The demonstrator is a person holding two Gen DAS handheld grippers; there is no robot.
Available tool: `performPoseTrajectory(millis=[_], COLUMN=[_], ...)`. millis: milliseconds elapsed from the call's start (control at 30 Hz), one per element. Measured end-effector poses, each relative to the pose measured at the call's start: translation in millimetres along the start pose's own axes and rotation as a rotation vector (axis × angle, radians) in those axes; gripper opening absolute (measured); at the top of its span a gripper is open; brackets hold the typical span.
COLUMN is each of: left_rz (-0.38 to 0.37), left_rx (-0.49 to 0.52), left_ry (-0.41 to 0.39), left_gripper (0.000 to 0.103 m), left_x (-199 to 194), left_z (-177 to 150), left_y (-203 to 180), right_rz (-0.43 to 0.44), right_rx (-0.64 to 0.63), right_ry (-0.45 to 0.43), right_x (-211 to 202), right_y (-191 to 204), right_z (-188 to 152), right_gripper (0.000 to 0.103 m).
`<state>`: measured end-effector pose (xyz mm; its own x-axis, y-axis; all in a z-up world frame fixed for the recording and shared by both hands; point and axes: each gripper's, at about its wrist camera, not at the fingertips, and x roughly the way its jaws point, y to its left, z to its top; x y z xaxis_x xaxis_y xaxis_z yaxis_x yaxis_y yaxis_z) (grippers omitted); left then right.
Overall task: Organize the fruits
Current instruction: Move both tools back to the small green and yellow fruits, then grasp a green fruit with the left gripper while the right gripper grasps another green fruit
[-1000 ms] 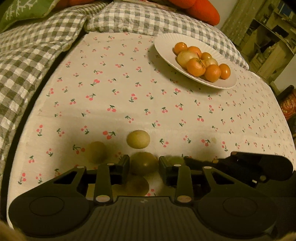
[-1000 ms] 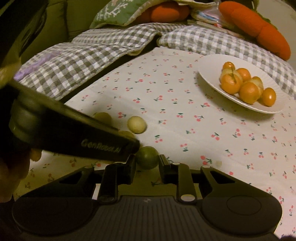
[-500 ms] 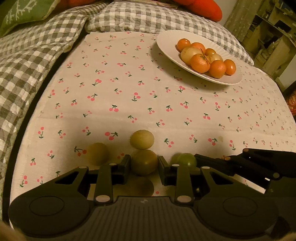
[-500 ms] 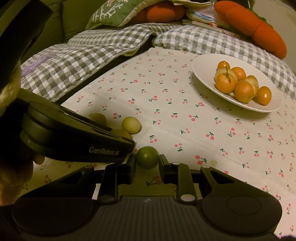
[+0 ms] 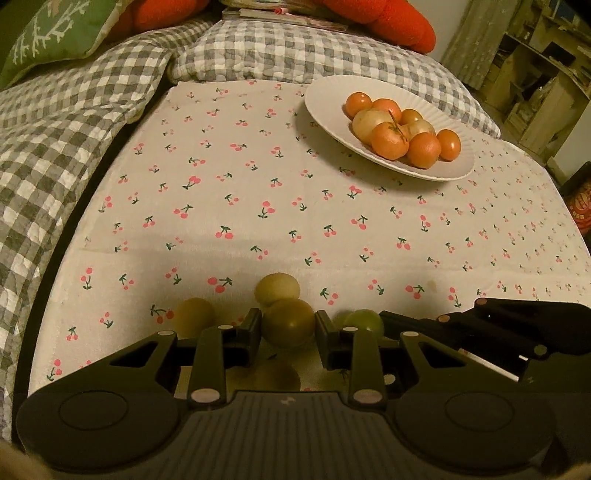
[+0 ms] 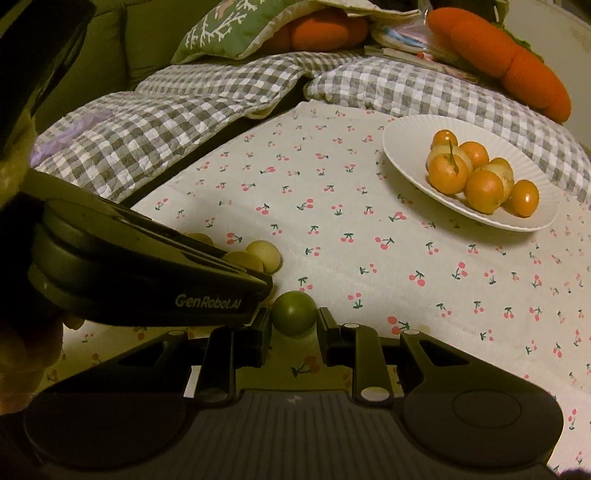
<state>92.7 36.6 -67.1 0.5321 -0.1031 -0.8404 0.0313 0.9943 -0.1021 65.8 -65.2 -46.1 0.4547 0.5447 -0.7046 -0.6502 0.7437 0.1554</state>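
Note:
Between the pads of my left gripper [image 5: 288, 334] sits a yellow-green fruit [image 5: 288, 321], and the gripper is shut on it, low over the cherry-print cloth [image 5: 258, 177]. My right gripper [image 6: 294, 326] is shut on a darker green fruit [image 6: 294, 312], just right of the left gripper's body [image 6: 147, 273]. A pale fruit [image 5: 277, 288] lies just beyond the held one, with another fruit [image 5: 194, 315] to its left. A white plate [image 5: 325, 107] at the far right holds several oranges [image 5: 391, 140] and pale fruits.
Grey checked quilts [image 5: 55, 147] edge the cloth on the left and at the back. An orange carrot-shaped cushion [image 6: 517, 62] and a green pillow [image 6: 221, 29] lie behind them. Wooden shelves [image 5: 535, 74] stand at the far right. A hand [image 6: 22, 339] holds the left gripper.
The left gripper's jaws have drawn in onto the yellow-green fruit, which sat loosely between them before. The right gripper keeps its hold on the green fruit and has not moved.

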Motion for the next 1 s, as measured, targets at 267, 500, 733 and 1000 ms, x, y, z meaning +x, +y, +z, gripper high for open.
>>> performPoseTrajectory(millis=[267,500,733,1000], left_rz=[0.003,0.002,0.002,-0.005], left_rx=[0.001,0.005,0.007,0.0], left_ry=[-0.04,-0.064,-0.083,-0.14], left_gripper=[0.016,0.016,0.016,0.016], left_x=[-10.4,-15.8,-20.8,-34.8], left_z=[2.1,3.9,5.1,19.1], left_y=[-4.3,-6.4,-6.8,-9.0], right_rz=[0.001,-0.003,-0.011,-0.027], right_rx=[0.001,0.012,0.019,0.064], right_ry=[-0.017,-0.029,-0.041,-0.101], right_x=[-4.1,-6.2,-8.2,-26.1], right_y=[-0.8,-4.6,-5.9,-26.8], right_z=[1.8,4.1,6.1,19.7], right_gripper=[0.023,0.023,0.023,0.023])
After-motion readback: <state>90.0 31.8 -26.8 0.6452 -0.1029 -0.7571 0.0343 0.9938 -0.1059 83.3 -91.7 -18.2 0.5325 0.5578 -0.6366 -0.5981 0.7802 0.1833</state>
